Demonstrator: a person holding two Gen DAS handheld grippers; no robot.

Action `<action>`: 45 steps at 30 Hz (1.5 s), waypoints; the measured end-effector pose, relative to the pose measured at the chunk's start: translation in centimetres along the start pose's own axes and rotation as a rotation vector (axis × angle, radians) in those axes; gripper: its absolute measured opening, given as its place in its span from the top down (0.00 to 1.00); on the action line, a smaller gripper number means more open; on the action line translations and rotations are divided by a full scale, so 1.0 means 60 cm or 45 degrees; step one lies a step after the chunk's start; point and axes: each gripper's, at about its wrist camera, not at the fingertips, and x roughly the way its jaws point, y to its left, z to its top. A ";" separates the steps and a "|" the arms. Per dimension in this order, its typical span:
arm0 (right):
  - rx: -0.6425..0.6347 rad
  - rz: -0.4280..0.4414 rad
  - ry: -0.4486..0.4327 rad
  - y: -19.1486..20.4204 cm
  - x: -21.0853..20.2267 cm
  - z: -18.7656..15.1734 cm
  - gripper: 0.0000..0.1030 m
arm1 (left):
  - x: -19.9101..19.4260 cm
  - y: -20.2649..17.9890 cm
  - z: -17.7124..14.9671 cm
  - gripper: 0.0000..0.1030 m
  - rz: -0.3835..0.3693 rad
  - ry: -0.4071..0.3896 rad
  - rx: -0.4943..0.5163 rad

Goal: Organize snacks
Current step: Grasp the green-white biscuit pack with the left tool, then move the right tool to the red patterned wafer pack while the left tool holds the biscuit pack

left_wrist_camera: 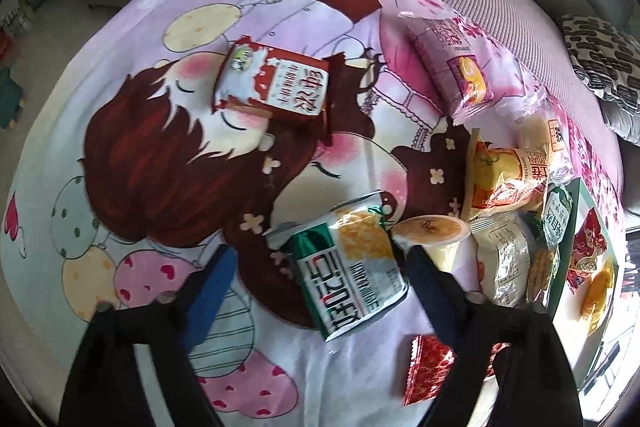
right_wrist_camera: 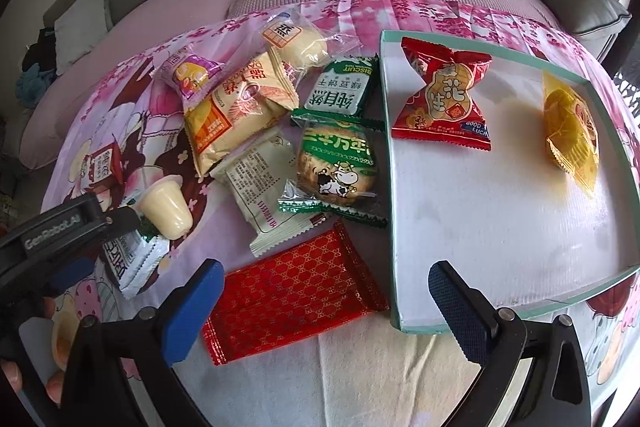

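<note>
The sorting is at an early stage, by the look of it: only two snacks lie in the shallow green-rimmed tray [right_wrist_camera: 472,227], a red peanut candy packet [right_wrist_camera: 444,99] and a yellow wrapped cake [right_wrist_camera: 572,131], while the rest sit loose on the cartoon-print cloth [left_wrist_camera: 160,155] to the tray's left. The left claw [left_wrist_camera: 320,267] is wide open, its fingers straddling a green-and-white packet [left_wrist_camera: 352,267] without closing on it; a jelly cup [left_wrist_camera: 434,235] lies just beside its right finger. The right claw [right_wrist_camera: 320,307] is also wide open and holds nothing, hovering above a red patterned wafer packet [right_wrist_camera: 292,295] near the tray's corner. Still outside are the cow-print biscuit [right_wrist_camera: 340,167], a green biscuit packet [right_wrist_camera: 340,91], a white sachet [right_wrist_camera: 260,187], and a red-and-white box [left_wrist_camera: 276,83] well apart from the pile.
</note>
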 end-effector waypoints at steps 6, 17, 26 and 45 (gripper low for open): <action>0.009 -0.002 0.000 -0.005 0.001 0.001 0.00 | 0.020 -0.014 0.012 0.40 -0.017 0.001 0.000; 0.009 -0.011 -0.020 -0.001 0.004 0.004 0.00 | 0.013 -0.007 -0.006 0.50 -0.037 0.009 0.020; -0.115 -0.104 -0.014 0.036 0.031 0.006 0.00 | 0.001 0.018 -0.036 0.50 -0.038 0.015 0.032; -0.234 -0.237 -0.028 0.071 0.059 0.008 0.00 | 0.004 0.030 -0.037 0.49 -0.057 0.039 0.032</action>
